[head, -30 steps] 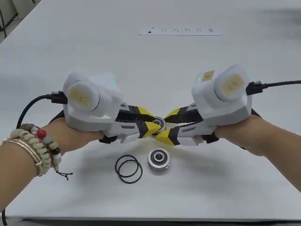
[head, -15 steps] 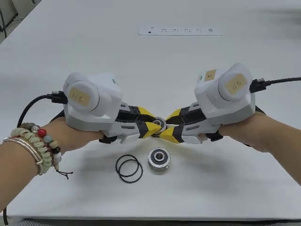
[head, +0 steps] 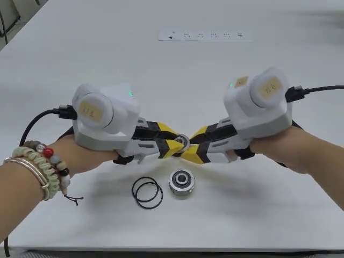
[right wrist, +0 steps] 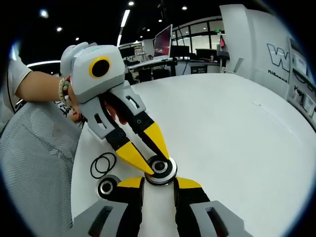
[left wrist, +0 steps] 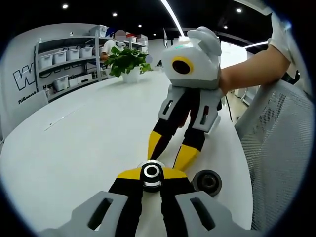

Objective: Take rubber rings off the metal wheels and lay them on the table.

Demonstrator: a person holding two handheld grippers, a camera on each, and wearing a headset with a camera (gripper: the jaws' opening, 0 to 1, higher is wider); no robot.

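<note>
Wall [left wrist: 24,98] lettering "W" behind left tool [left wrist: 151,175] with metal wheel [left wrist: 151,171]

The left hand-held gripper [head: 173,145] and right hand-held gripper [head: 192,150] are alike: a white and grey moulded shell, a round cap with a yellow handwritten label [head: 90,111], a small green light [head: 130,94], and black jaws ending in yellow wedge tips. A black cable [head: 40,119] plugs into the outer end of each. The left wrist wears stacked bead bracelets [head: 42,167], one bead red. A white short sleeve [right wrist: 19,69] covers the upper arm.
</note>
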